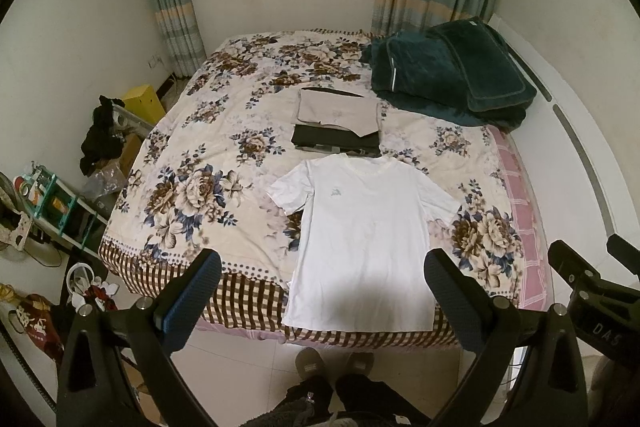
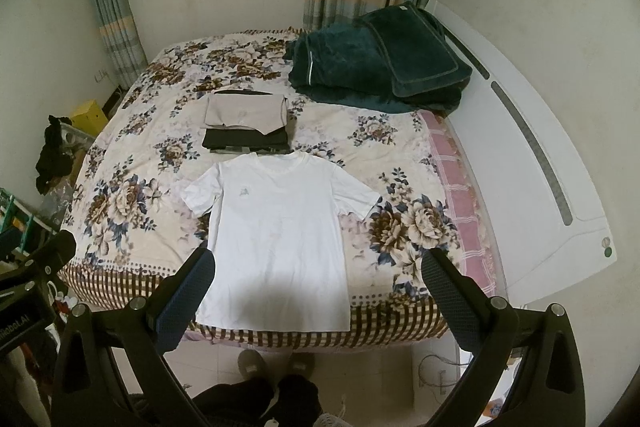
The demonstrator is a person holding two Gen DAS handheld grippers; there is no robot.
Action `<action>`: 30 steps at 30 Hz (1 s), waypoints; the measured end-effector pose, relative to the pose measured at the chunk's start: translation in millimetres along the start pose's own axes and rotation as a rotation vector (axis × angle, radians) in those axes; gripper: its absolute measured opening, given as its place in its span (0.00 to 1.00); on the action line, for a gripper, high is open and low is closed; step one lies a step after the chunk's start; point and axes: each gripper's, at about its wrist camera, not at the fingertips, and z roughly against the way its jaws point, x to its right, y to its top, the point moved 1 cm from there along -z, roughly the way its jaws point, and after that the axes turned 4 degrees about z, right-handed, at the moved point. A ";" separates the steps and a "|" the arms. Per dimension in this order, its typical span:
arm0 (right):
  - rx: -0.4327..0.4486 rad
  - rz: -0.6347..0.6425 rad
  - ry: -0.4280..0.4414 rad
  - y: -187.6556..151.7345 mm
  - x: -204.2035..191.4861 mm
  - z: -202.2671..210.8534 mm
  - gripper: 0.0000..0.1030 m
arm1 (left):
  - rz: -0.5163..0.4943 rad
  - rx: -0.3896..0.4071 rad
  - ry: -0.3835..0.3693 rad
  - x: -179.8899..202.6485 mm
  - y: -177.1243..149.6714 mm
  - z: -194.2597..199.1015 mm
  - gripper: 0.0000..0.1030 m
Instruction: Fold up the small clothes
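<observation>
1. A white T-shirt [image 1: 360, 243] lies flat, front up, sleeves spread, at the near edge of a floral bed [image 1: 208, 131], with a stack of folded clothes [image 1: 340, 123] just beyond its collar
2. Both the left gripper [image 1: 324, 291] and right gripper [image 2: 316, 287] hover wide open above the hem, holding nothing
3. Folding looks about to begin; the next move likely calls for pinching a sleeve or side edge
4. Only the right view shows the white headboard's [image 2: 560, 187] end; the left shows the cluttered shelf [image 1: 60, 203]
</observation>
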 end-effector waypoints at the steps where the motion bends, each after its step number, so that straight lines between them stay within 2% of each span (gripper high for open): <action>1: -0.006 -0.005 0.001 3.6 -0.9 2.5 1.00 | 0.003 0.022 0.021 1.9 3.4 -3.8 1.00; 5: -0.046 -0.058 0.003 16.9 4.1 -12.3 1.00 | 0.004 0.067 0.075 -1.7 10.8 -37.2 1.00; 7: -0.080 -0.109 -0.012 16.6 21.5 -44.0 1.00 | 0.003 0.069 0.104 -5.7 13.6 -67.6 1.00; 8: -0.098 -0.126 -0.031 12.6 31.6 -81.3 1.00 | 0.003 0.067 0.110 -12.0 15.0 -85.4 1.00; 14: -0.251 -0.335 -0.084 -11.8 89.5 -225.1 1.00 | 0.007 -0.020 0.157 -19.9 18.8 -198.7 1.00; 18: -0.358 -0.480 -0.064 -34.3 131.5 -335.7 1.00 | -0.002 -0.080 0.225 -8.3 17.8 -288.6 1.00; 21: -0.425 -0.607 -0.020 -55.0 167.2 -433.7 0.87 | -0.011 -0.137 0.262 1.5 11.7 -347.7 1.00; 22: -0.450 -0.643 -0.004 -61.3 173.2 -460.6 0.77 | -0.012 -0.160 0.276 5.3 8.0 -371.1 1.00; 23: -0.477 -0.685 0.024 -67.4 180.1 -494.4 0.73 | -0.015 -0.183 0.293 7.2 4.7 -389.5 1.00; 25: -0.518 -0.780 0.085 -82.0 197.9 -561.4 0.73 | -0.009 -0.228 0.312 11.0 -4.2 -429.4 1.00; 30: -0.534 -0.978 0.187 -106.3 216.6 -682.7 0.74 | -0.021 -0.314 0.348 21.3 -28.7 -519.1 1.00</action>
